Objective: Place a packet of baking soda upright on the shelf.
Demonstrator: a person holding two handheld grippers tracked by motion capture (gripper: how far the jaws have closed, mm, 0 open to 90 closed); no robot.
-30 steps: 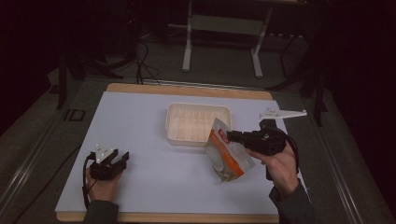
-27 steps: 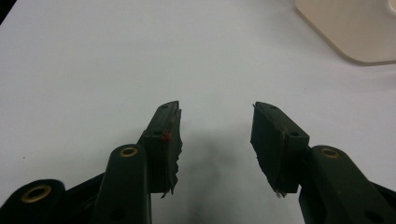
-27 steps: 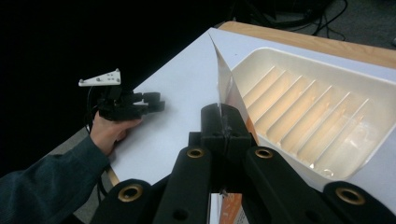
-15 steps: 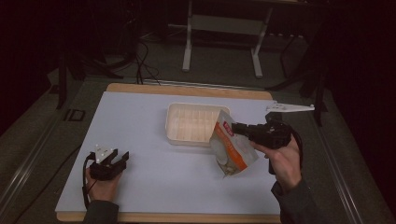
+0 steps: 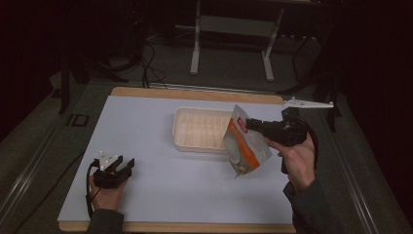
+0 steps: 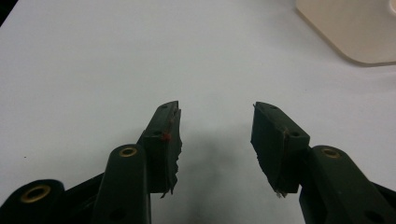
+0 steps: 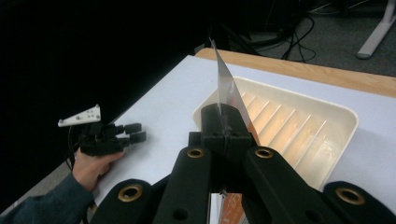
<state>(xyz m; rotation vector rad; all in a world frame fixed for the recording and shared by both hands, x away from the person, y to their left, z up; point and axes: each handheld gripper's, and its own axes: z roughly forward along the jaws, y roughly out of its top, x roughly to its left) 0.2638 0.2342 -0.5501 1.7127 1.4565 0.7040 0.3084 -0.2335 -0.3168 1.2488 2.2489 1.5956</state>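
Observation:
My right gripper (image 5: 249, 125) is shut on the top edge of a white and orange pouch (image 5: 246, 146). It holds the pouch in the air by the right end of a cream ridged tray (image 5: 195, 130). In the right gripper view the jaws (image 7: 225, 116) pinch the pouch's thin edge (image 7: 227, 86) over the tray (image 7: 303, 128). My left gripper (image 5: 127, 165) rests on the white table top at the near left, and in its own view (image 6: 215, 126) it is open with nothing between the jaws. The tray's corner (image 6: 355, 32) lies far ahead of it.
The white sheet (image 5: 146, 126) covers a wooden table whose edge (image 5: 195, 93) runs along the far side. Beyond it stand a metal frame's legs (image 5: 197, 44) and floor cables (image 5: 151, 63). The left hand and its gripper (image 7: 112, 137) appear at the table's near corner.
The right gripper has carried the pouch a little up and to the right, so it now hangs beside the tray's right end. The left gripper has stayed where it was.

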